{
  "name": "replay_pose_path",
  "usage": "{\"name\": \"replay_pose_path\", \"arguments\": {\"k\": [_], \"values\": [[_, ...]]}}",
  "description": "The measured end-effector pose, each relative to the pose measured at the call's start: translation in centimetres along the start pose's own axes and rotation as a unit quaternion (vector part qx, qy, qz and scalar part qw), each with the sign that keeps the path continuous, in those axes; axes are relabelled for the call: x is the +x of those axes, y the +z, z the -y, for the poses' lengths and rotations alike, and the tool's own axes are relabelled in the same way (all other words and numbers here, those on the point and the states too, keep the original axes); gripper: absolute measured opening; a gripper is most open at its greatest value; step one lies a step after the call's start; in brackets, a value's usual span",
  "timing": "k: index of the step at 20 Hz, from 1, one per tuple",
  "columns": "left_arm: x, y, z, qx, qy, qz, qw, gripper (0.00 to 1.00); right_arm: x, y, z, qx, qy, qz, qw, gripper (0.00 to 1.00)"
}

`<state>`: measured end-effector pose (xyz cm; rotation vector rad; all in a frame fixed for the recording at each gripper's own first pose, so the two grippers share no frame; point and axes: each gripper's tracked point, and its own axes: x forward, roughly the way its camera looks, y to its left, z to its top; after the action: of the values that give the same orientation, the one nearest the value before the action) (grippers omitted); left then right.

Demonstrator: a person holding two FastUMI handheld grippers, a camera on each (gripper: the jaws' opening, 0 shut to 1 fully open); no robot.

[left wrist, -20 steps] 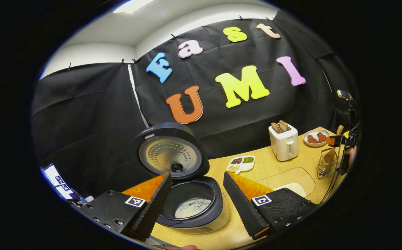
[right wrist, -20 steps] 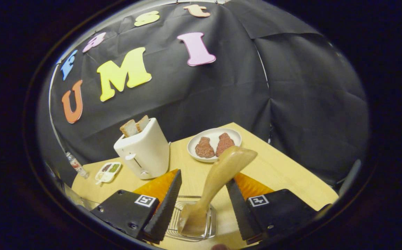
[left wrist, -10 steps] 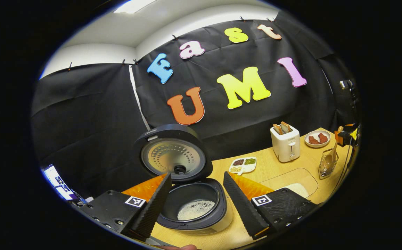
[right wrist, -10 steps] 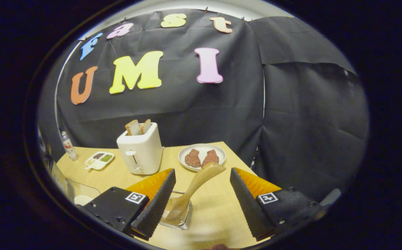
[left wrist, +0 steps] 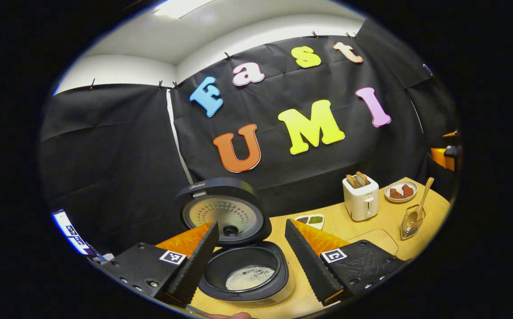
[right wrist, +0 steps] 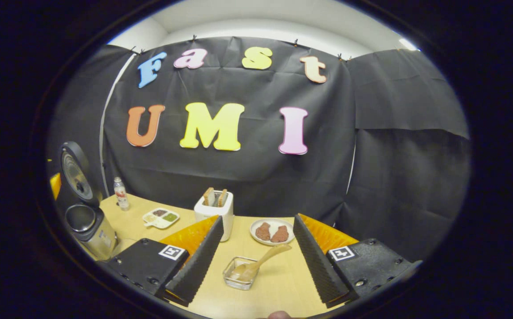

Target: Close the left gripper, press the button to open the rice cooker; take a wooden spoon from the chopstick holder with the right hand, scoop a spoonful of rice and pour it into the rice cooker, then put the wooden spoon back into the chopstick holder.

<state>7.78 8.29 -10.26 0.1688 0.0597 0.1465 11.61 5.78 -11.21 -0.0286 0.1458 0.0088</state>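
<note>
Left gripper view: we held our left gripper (left wrist: 251,248) with its jaws spread wide and empty, hovering above the table. Between the jaws and just beyond them sat the black round rice cooker (left wrist: 246,270), its domed lid (left wrist: 221,212) standing upright, and a thin layer of white rice (left wrist: 249,277) lay on the floor of its dark inner pot. Past the right jaw we saw a small white divided dish of coloured grains (left wrist: 310,219) on the pale wooden table (left wrist: 323,292), then a white two-slot toaster (left wrist: 361,201) with bread slices standing in it, then a white plate of brown meat pieces (left wrist: 398,192). Farthest right stood the clear wire-framed chopstick holder (left wrist: 410,221) with the long wooden spoon (left wrist: 420,205) leaning in it, handle up and tilted to the right.

Right gripper view: far left of our jaws stood the rice cooker (right wrist: 88,227), lid raised, with a small clear bottle (right wrist: 120,194) beyond it and the divided dish (right wrist: 160,217) nearer. Our right gripper (right wrist: 258,254) also had its jaws wide apart, holding nothing. Between them, well apart from both, the chopstick holder (right wrist: 238,279) sat on the table with the wooden spoon (right wrist: 258,265) resting in it, its handle slanting toward the right jaw. Behind it stood the toaster (right wrist: 215,211) and the plate of meat (right wrist: 272,231).
</note>
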Motion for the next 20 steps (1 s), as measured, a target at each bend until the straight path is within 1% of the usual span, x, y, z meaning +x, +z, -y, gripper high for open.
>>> {"name": "replay_pose_path", "arguments": {"k": [1,2,4,7,10,12,13,15,17,18,20], "values": [[0.6,1.0,-0.5,0.002,0.001,0.004,1.000,0.95,-0.7,0.1,-0.6,0.010,0.009,-0.007,1.000,1.00],[1.4,2.6,-1.5,0.005,0.011,0.016,1.000,0.95,-1.4,0.4,-1.1,0.010,0.015,-0.009,1.000,1.00],[3.9,5.3,-2.6,0.007,0.010,0.029,1.000,0.95,-2.1,0.6,-1.7,0.006,0.021,-0.017,1.000,1.00],[8.4,7.0,-5.0,-0.009,0.009,0.002,1.000,0.95,-3.1,0.2,-3.0,0.015,0.038,-0.037,0.999,1.00],[12.5,7.7,-8.1,-0.046,0.020,-0.029,0.998,0.95,-3.4,0.3,-3.7,0.017,0.045,-0.048,0.998,1.00],[14.3,5.6,-8.6,-0.084,0.007,-0.090,0.992,0.95,-3.5,0.2,-3.8,0.013,0.046,-0.055,0.997,1.00],[14.9,4.8,-8.8,-0.105,0.006,-0.108,0.989,0.96,-3.6,0.4,-4.0,0.014,0.049,-0.056,0.997,1.00],[16.2,2.9,-9.5,-0.126,0.005,-0.152,0.980,0.96,-3.6,0.3,-4.1,0.014,0.050,-0.059,0.997,1.00],[16.5,1.1,-9.7,-0.125,0.009,-0.183,0.975,0.96,-3.7,0.1,-4.4,0.017,0.055,-0.065,0.996,1.00],[16.6,0.7,-10.0,-0.122,0.014,-0.187,0.975,0.96,-3.7,0.1,-4.6,0.018,0.058,-0.066,0.996,1.00],[16.1,0.1,-9.9,-0.112,0.011,-0.190,0.975,0.96,-3.5,-0.1,-4.6,0.020,0.060,-0.072,0.995,1.00]]}}
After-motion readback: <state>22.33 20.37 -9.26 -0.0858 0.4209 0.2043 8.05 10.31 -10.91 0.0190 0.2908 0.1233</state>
